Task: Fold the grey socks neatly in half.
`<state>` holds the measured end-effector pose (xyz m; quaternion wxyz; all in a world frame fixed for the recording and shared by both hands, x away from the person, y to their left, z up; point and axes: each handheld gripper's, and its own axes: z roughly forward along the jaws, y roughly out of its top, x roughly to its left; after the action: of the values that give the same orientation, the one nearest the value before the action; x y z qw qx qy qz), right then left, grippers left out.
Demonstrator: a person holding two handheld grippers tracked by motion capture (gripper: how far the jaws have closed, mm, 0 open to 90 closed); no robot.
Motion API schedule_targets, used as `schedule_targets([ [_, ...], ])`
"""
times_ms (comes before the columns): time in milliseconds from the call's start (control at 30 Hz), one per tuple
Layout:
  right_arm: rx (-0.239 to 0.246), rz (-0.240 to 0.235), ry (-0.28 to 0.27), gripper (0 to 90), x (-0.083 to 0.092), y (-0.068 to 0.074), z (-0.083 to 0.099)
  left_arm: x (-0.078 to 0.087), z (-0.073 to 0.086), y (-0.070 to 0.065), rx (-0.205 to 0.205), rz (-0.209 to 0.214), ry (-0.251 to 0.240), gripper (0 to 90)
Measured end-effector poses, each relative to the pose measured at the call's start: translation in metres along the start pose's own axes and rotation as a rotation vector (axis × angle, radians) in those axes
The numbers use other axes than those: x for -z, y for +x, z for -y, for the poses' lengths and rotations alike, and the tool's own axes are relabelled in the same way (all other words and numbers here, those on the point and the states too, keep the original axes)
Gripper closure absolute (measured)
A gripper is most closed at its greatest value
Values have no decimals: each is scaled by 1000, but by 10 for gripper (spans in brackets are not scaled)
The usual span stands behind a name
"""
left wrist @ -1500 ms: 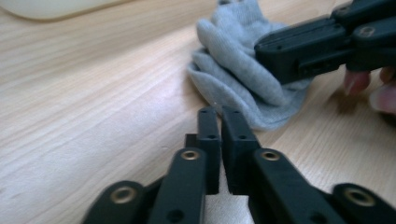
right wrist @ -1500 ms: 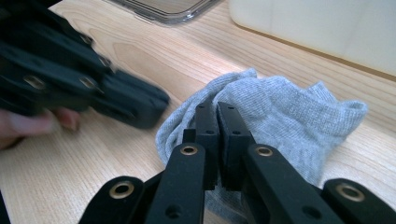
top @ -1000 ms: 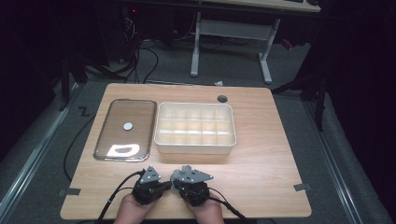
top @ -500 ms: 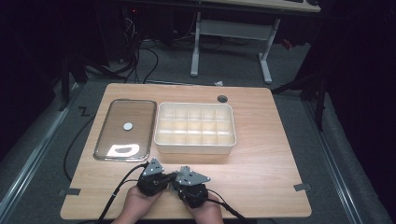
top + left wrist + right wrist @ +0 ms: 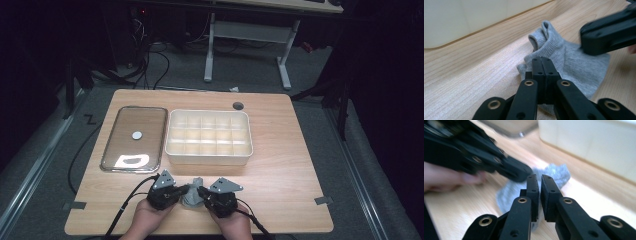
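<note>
Both grippers are working a grey sock (image 5: pixel 571 62) at the table's (image 5: pixel 290 165) near edge, in front of the white tray (image 5: pixel 209 135). The left gripper (image 5: pixel 544 60) is pressed tight together over the sock, apparently pinching a fold to anchor it. The right gripper (image 5: pixel 539 178), a thin gap between its jaws, has just been easing apart above the sock, probably letting go.

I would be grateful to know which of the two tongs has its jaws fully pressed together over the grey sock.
The left tongs: their jaws meet with no gap above the grey sock. The right tongs show a narrow slit between theirs.
</note>
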<state>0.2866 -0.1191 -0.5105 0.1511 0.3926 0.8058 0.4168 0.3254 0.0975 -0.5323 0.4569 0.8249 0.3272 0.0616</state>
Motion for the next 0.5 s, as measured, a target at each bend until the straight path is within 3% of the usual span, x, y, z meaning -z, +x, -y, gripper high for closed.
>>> schedule_targets([
  [133,2,-7,57,839,-11,0,10,1,0,0,-7,-9,3,900],
  [200,17,-2,37,839,-12,1,14,2,1,-1,-31,-33,1,900],
  [333,31,4,37,839,-13,2,14,7,-2,-6,-34,-63,-12,897],
  [500,12,-5,30,840,-13,0,16,18,-10,-32,-74,-1,-95,851],
])
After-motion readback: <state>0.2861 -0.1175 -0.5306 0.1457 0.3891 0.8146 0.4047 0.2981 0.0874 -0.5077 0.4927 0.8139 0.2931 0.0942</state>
